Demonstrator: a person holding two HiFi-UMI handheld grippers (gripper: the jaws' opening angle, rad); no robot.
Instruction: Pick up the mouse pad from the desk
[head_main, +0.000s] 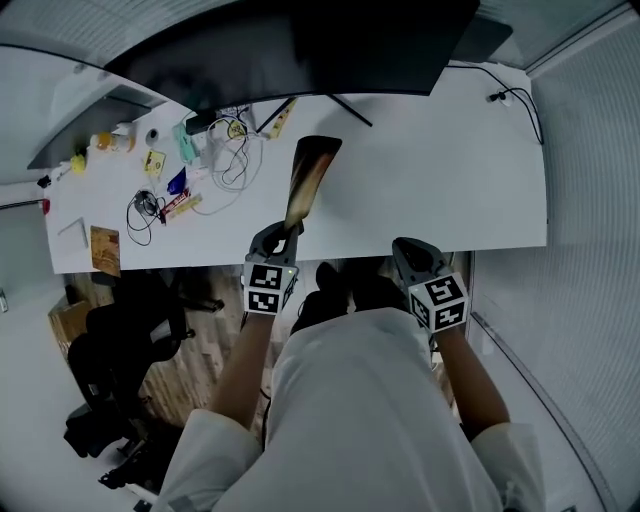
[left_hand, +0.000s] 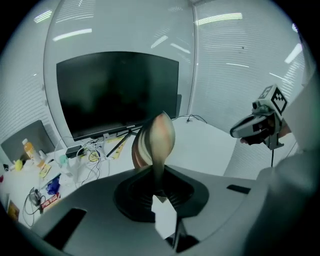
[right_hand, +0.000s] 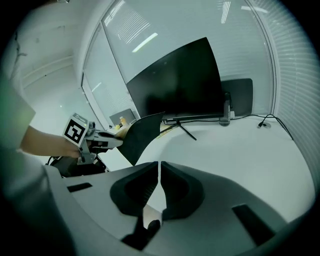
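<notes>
Left tool pinches the curled mouse pad, its print indistinct; right tool closed.

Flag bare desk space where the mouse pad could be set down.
Widest bare patch: right half of the desk, between the monitor stand, the corner cable and the front edge. Crowded: left end, with tangled cables, bottles and packets.

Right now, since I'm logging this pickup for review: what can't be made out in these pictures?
Mouse pad print: curled narrow in head view; right gripper view shows only its dark side.
Pad's pinched edge: left gripper view, sunk inside the left gripper.
Clutter at the left end of the desk: too small, head view.
</notes>
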